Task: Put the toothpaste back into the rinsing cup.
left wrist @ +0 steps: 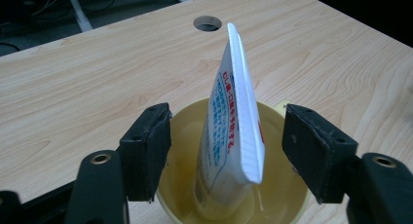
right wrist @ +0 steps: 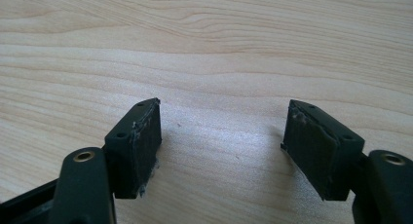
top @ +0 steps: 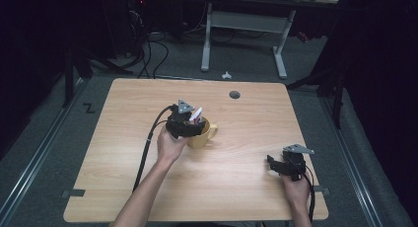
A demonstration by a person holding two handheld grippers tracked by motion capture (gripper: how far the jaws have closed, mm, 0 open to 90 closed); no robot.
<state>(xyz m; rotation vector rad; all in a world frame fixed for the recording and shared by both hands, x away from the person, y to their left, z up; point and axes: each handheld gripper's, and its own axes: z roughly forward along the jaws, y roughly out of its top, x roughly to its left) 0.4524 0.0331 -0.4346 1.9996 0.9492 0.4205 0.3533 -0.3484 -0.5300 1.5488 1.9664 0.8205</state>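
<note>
Tube (left wrist: 233,131), white with red print, stood tilted inside yellow mug (top: 204,134) mid-tabletop (top: 236,187). Your left tongs (left wrist: 228,151) straddled it, spread wide, gripping nothing. Your right tongs (right wrist: 221,148) hung wide over bare wood, well apart.

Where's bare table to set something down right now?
Bare wood between the yellow mug and the right gripper, and the whole left side past the left gripper's cable. Crowded only around the mug, where the tube stands.
</note>
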